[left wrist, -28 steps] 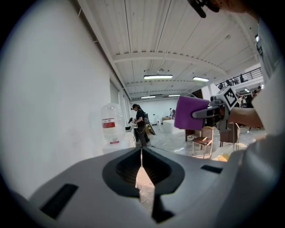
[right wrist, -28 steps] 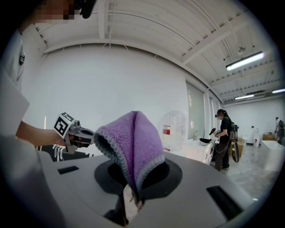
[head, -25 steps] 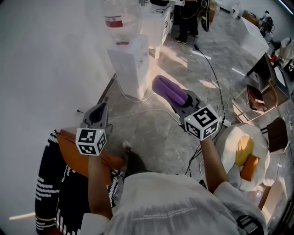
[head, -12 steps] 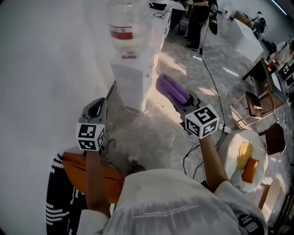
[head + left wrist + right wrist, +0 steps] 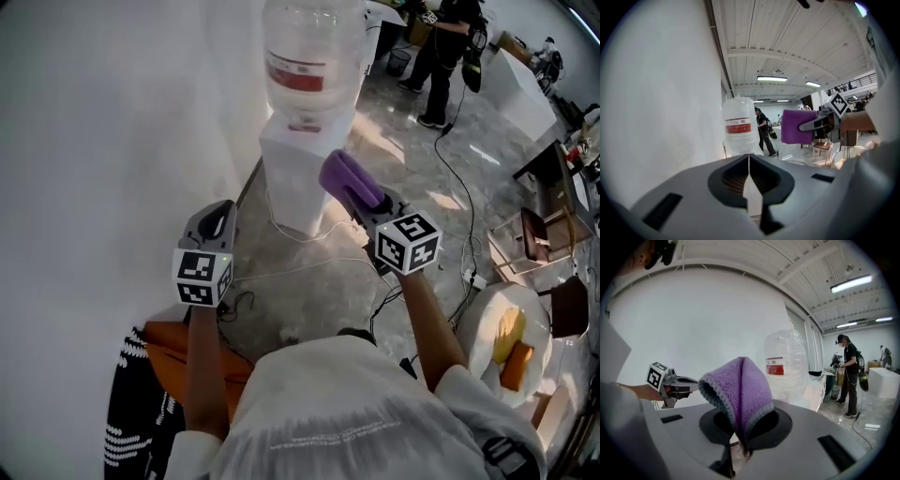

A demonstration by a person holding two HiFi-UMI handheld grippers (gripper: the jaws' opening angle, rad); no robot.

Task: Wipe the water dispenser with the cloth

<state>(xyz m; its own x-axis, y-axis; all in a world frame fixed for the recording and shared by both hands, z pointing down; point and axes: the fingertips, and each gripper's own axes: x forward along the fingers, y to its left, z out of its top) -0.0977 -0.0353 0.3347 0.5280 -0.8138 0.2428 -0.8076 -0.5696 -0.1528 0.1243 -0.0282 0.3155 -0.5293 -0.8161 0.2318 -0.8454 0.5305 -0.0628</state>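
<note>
Head view shows the dispenser (image 5: 298,187) closer than a second ago, now at 12 o'clock. The cloth (image 5: 349,178) has been brought up just beside its upper corner, on the 3 o'clock side. The right gripper (image 5: 367,201) has its fingers clamped on the cloth. The left gripper (image 5: 219,212), at the dispenser's 7 o'clock, has its fingers together and empty. The approach looks nearly finished, and wiping seems not yet begun.

Red label (image 5: 302,73) on the dispenser bottle (image 5: 314,23): print too blurred to read.
</note>
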